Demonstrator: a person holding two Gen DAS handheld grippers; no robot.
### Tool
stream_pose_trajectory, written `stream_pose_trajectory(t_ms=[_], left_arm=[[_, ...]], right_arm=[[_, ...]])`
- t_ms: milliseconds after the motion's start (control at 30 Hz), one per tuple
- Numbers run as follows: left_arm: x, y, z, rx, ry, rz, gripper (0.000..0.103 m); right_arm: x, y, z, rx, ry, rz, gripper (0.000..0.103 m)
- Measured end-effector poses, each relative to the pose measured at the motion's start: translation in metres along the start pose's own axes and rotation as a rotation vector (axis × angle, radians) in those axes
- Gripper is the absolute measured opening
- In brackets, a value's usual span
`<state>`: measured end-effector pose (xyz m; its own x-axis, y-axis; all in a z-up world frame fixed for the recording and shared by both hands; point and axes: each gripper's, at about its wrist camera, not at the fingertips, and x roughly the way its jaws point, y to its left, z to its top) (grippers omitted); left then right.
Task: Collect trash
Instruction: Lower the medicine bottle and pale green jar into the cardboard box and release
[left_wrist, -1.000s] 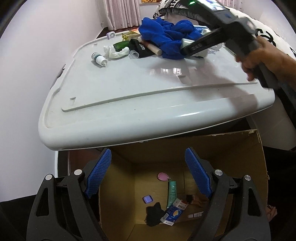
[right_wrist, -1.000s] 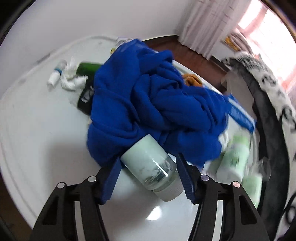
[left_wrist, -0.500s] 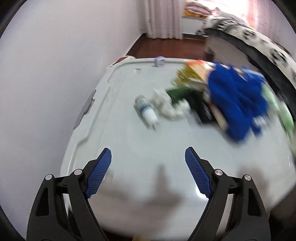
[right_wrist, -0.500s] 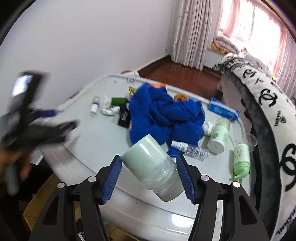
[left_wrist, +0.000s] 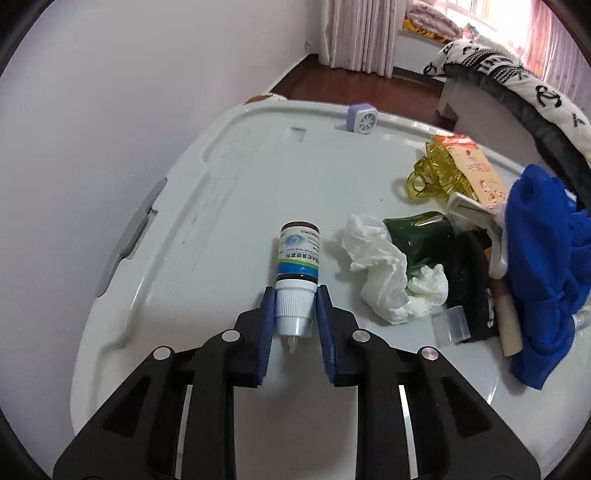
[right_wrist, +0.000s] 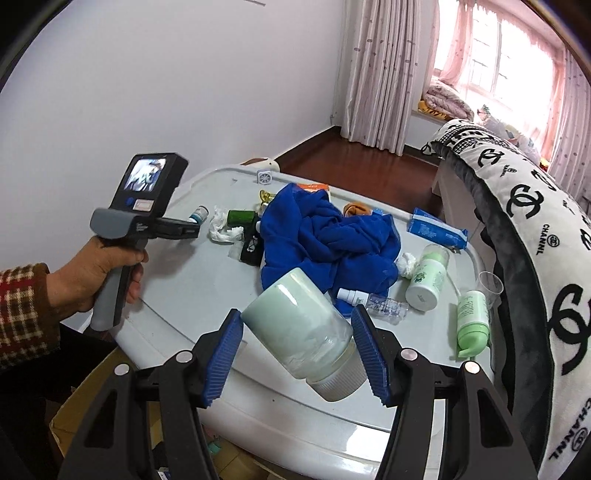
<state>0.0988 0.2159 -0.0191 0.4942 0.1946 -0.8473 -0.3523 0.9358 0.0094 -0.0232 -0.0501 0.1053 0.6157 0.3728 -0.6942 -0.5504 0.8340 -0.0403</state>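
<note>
The left gripper (left_wrist: 294, 308) is clenching the ribbed white cap of a small medicine bottle (left_wrist: 297, 266) lying toward the left edge of the white bin lid (left_wrist: 236, 192), a detail only the left wrist view is resolving. The right wrist view alone is showing the right gripper (right_wrist: 295, 347) gripping one pale green jar (right_wrist: 301, 332) over the lid's near edge. It is also revealing two green pump bottles (right_wrist: 428, 280) by the right edge, one blue cloth (right_wrist: 325, 240) mid-lid, and a cardboard box (right_wrist: 85, 413) below.

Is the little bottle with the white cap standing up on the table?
No, the little bottle lies on its side on the white lid, its cap pinched between the left gripper fingers.
</note>
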Motion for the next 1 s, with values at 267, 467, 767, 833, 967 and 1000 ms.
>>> stream_pose_trajectory(t_ms=[267, 467, 767, 833, 967, 1000], left_arm=[[-0.052, 0.019, -0.037, 0.057, -0.053, -0.046, 0.022], [-0.117, 0.011, -0.079, 0.208, -0.095, -0.095, 0.022], [-0.142, -0.013, -0.223, 0.375, 0.105, -0.228, 0.022], [-0.134, -0.015, -0.249, 0.384, 0.176, -0.226, 0.025], [-0.126, -0.026, -0.273, 0.433, 0.27, -0.173, 0.07], [-0.129, -0.028, -0.274, 0.444, 0.254, -0.16, 0.073]], right_arm=[[-0.011, 0.01, 0.0, -0.022, -0.032, -0.004, 0.06], [-0.038, 0.024, -0.008, -0.006, -0.059, 0.007, 0.06], [-0.047, 0.068, -0.112, 0.124, 0.112, 0.045, 0.06], [-0.039, 0.077, -0.14, 0.147, 0.19, 0.053, 0.06], [-0.018, 0.096, -0.183, 0.168, 0.341, 0.027, 0.081], [-0.015, 0.099, -0.188, 0.165, 0.362, 0.022, 0.083]])
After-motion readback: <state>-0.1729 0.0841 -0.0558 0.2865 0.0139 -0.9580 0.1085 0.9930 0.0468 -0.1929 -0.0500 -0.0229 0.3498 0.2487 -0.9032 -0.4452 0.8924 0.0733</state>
